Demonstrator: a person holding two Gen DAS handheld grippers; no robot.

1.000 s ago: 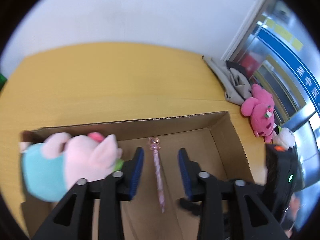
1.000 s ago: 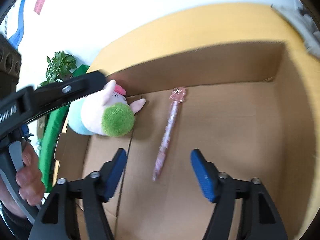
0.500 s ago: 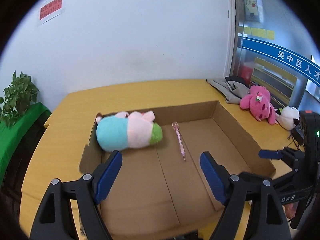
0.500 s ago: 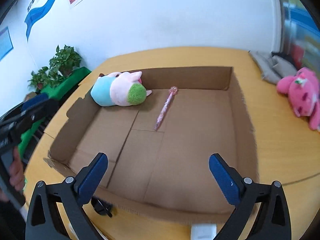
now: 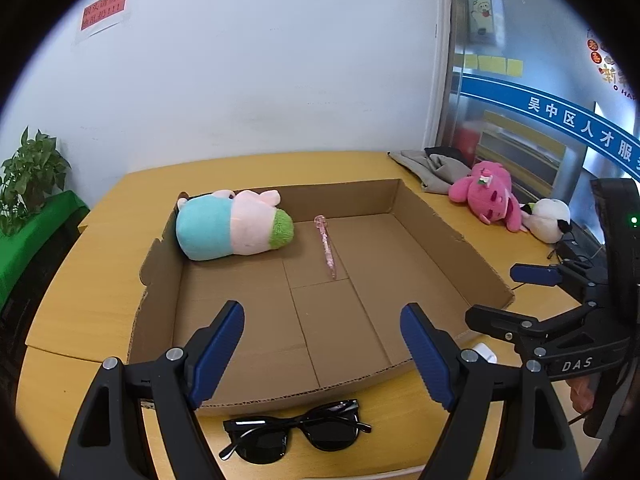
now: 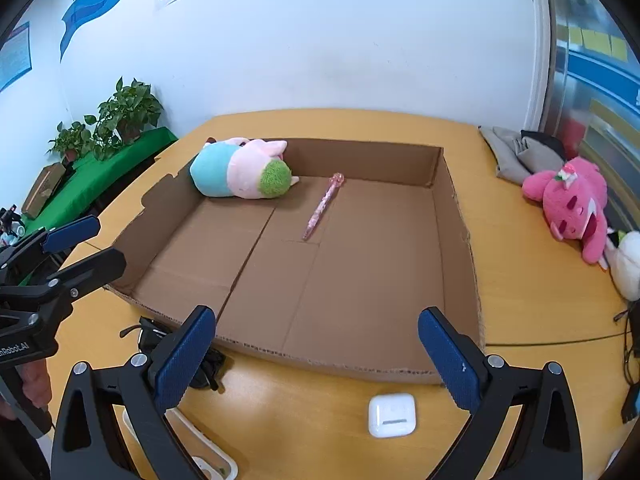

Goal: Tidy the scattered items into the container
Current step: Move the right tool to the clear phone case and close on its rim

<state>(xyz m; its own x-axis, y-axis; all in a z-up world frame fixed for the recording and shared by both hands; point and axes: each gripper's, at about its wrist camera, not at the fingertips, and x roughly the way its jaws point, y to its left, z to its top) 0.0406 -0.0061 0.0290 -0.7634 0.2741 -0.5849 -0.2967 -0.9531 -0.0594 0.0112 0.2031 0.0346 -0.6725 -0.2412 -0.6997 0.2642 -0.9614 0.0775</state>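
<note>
The shallow cardboard box holds a teal, pink and green plush in its far left corner and a pink pen beside it. Black sunglasses lie on the table in front of the box, under my left gripper, which is open and empty. A white earbud case lies below my right gripper, which is wide open and empty.
A pink plush and a white plush lie right of the box, with grey cloth behind them. Potted plants stand on a green surface left of the table. Cables run along the right edge.
Both grippers have pulled back out of the box and opened wider. The plush and the pen stay in the box. The sunglasses and earbud case have come into view.
</note>
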